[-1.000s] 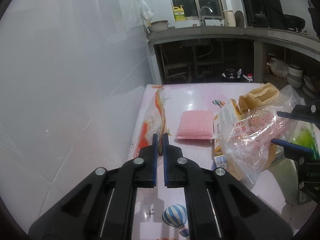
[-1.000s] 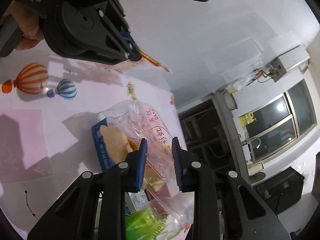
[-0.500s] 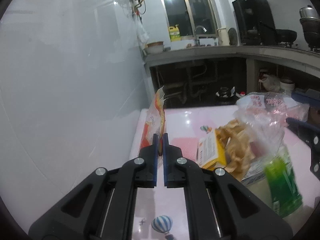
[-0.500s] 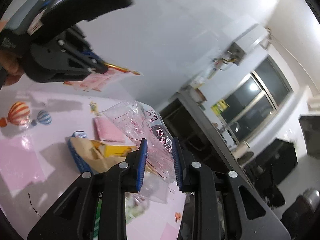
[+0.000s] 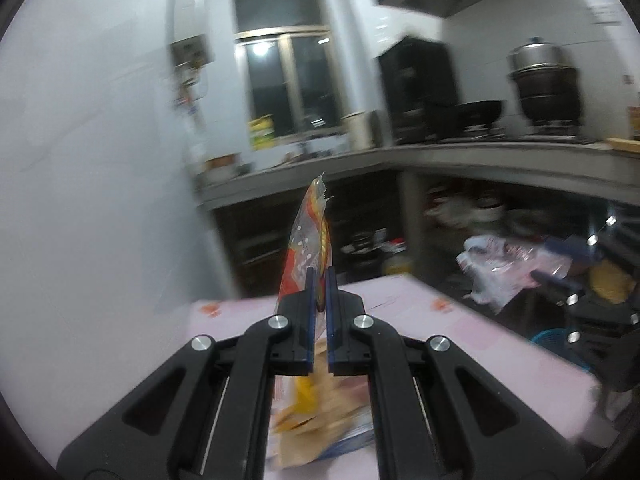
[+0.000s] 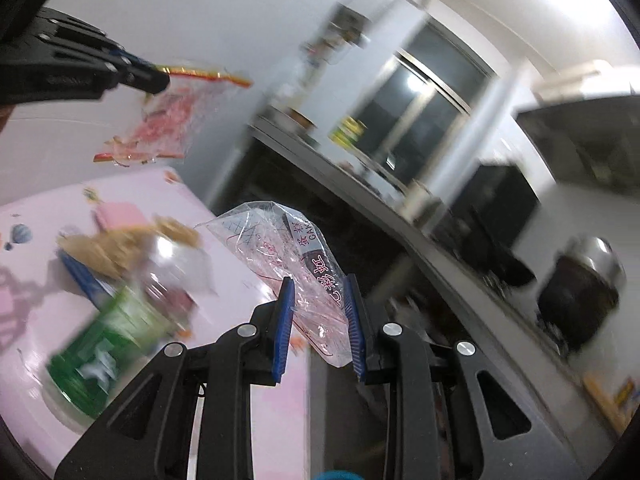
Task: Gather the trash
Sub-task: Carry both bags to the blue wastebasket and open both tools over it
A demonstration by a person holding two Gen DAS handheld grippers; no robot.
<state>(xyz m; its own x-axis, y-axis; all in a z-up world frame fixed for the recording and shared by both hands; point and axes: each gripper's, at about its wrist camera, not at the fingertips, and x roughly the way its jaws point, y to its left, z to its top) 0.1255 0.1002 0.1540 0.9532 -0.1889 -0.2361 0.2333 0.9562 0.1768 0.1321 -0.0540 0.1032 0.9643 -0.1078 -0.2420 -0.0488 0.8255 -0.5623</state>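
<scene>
Left gripper (image 5: 318, 280) pinches an orange wrapper (image 5: 310, 236), right gripper (image 6: 318, 300) clamps a clear bag (image 6: 288, 248), but a green packet (image 6: 104, 344) and box scraps (image 6: 120, 248) remain on the table (image 6: 248, 400).

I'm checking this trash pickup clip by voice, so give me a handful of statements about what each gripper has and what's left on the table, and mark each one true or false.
1. The left gripper is shut on an orange and red wrapper. True.
2. The right gripper is empty. False: it is shut on a clear plastic bag with red print.
3. The orange and red wrapper lies flat on the pink table. False: it is held up in the air, off the table.
4. A green packet is on the table. True.
5. A pink square pad lies on the table. True.
6. The clear plastic bag is stuffed inside the green packet. False: it is between the right gripper's fingers, apart from the packet.
</scene>
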